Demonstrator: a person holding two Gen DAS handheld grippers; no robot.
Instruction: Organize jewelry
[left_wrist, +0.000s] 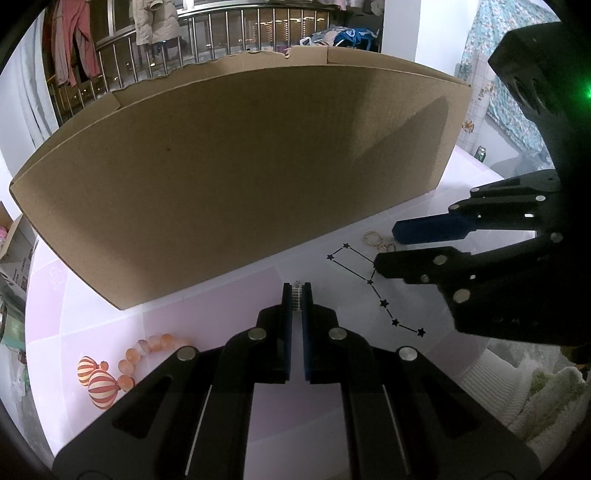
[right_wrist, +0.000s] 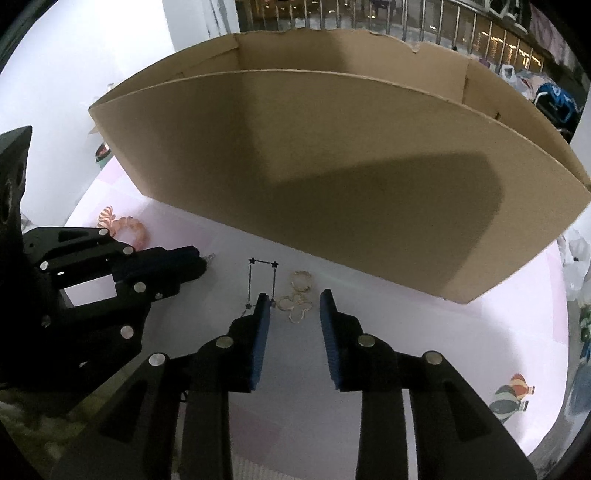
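On the far left of the left wrist view, an orange bead bracelet (left_wrist: 147, 349) lies on the pale pink table (left_wrist: 207, 325), beside printed striped balloons (left_wrist: 98, 380). Next to the right, the left gripper (left_wrist: 296, 291) has its jaws drawn narrow, and they pinch a small silver jewelry piece (left_wrist: 296, 295) at the tips, just above the table. It is too small to say what kind of piece it is. Behind everything stands a big open cardboard box (left_wrist: 240, 177), and its brown wall fills the middle of both views. Further right there is a printed star pattern (left_wrist: 373, 284) on the table. At its upper end a small cluster of gold rings (left_wrist: 376, 240) lies in front of the box. The right gripper (right_wrist: 293, 306) is over the table with its jaws wide apart and nothing between them. The gold rings (right_wrist: 297, 299) lie just ahead of its fingertips, and they do not touch them.
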